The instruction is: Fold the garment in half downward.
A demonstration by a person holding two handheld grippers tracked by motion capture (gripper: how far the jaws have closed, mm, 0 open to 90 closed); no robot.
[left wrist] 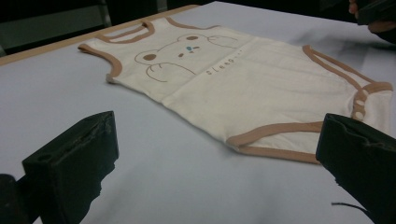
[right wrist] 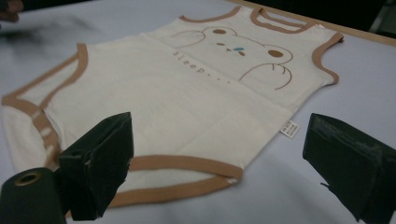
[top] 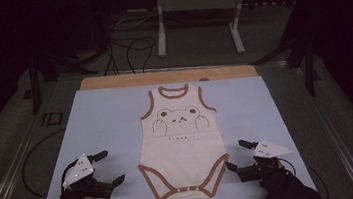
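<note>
A cream sleeveless baby bodysuit [top: 182, 146] with brown trim and a bear print lies flat on the pale blue table cover [top: 96, 118], neck toward the far side and snap end toward me. My left gripper [top: 112, 165] rests just left of its lower leg opening, jaws spread wide with nothing between them. My right gripper [top: 236, 154] sits beside the right leg opening, also open and empty. In the left gripper view the bodysuit [left wrist: 252, 88] lies ahead of the left gripper [left wrist: 217, 135]. The right gripper view shows the bodysuit [right wrist: 177, 93] beyond the right gripper [right wrist: 219, 130], whose left jaw overlaps the brown leg trim.
A wooden board edge [top: 166, 75] runs along the table's far side. Beyond it a white metal stand [top: 160, 31] and black cables [top: 133, 49] sit on the floor. Bare blue cover lies on both sides of the garment. A white care tag [right wrist: 289, 129] pokes from the bodysuit's side seam.
</note>
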